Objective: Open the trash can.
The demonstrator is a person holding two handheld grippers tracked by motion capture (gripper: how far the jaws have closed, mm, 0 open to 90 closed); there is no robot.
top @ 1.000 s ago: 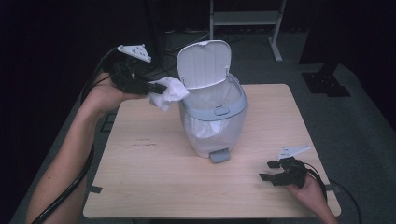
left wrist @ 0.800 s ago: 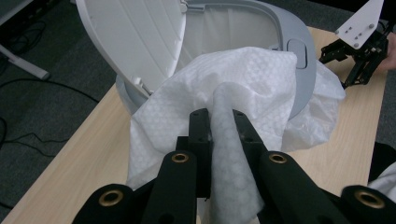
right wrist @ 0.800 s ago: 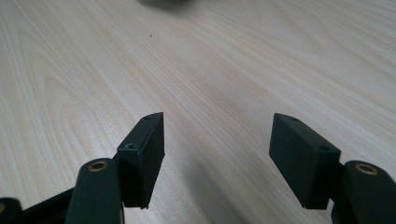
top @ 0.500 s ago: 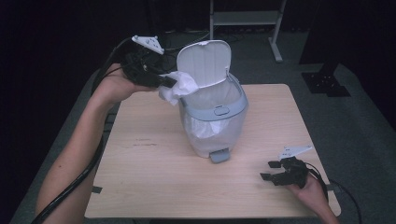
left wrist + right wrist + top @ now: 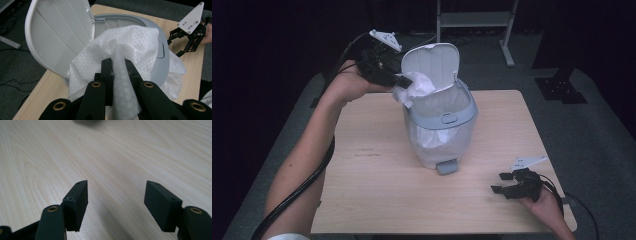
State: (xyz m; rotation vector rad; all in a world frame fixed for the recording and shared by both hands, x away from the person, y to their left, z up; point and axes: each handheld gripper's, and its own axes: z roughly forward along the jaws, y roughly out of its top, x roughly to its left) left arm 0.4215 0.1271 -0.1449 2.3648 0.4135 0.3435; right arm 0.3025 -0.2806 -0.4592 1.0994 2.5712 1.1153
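The left gripper (image 5: pixel 117 65) pinches a white tissue (image 5: pixel 125 47) just above the bin (image 5: pixel 439 125), beside its raised lid (image 5: pixel 429 62). Better to bring it over the opening, then release. The right gripper (image 5: pixel 503 183) rests wide open and empty, well apart from the bin.

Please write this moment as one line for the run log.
left tongs: shut on paper towel, at open bin | right tongs: open, on table

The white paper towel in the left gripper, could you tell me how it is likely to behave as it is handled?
The paper towel looks floppy: it crumples and drapes around the left gripper rather than holding shape. It is probably very light, hanging from one narrow pinch. Once released over the open bin, it would likely drop softly and might catch on the rim.
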